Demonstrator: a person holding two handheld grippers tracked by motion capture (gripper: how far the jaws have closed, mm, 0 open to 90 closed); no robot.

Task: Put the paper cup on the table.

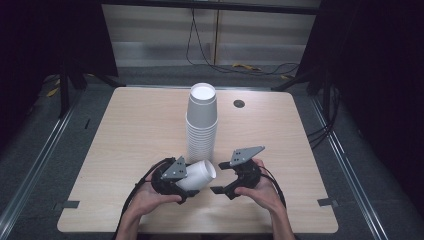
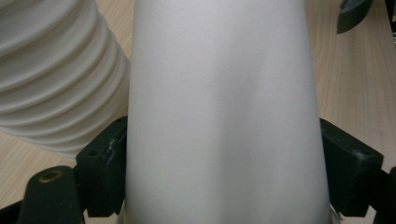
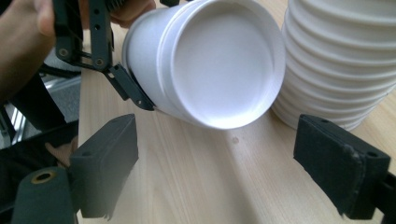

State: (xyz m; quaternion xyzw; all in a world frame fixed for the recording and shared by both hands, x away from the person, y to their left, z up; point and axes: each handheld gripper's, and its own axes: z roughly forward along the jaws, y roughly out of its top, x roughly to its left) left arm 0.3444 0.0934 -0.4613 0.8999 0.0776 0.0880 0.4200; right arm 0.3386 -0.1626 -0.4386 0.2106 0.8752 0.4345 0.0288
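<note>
While the tall stack of cups (image 1: 202, 122) stands upright at the middle of the tabletop (image 1: 130, 130), the left gripper (image 1: 186, 181) holds a single white cup (image 1: 198, 175) on its side just in front of the stack's base, lifted slightly off the wood. In the left gripper view the jaws are clamped against the cup's (image 2: 224, 112) two flanks low on its body, the ribbed rims of the stack (image 2: 56, 79) close beside it. The cup's open mouth is turned toward the right gripper (image 1: 223, 178), which appears deliberate: in the right gripper view the rim and pale interior of the cup (image 3: 219, 65) face the camera squarely, presented for a grip on the lip or for inspection. The right gripper's jaws stand wide apart with nothing between them, short of the cup and not touching it. The person's hands (image 1: 260, 192) rest low at the near edge of the tabletop, one around each gripper body. In my judgement the cup has been separated from the stack and a handover or a second grip at the rim is in preparation. The sideways hold leaves the rim clear; a hard squeeze could dent the thin wall.
</note>
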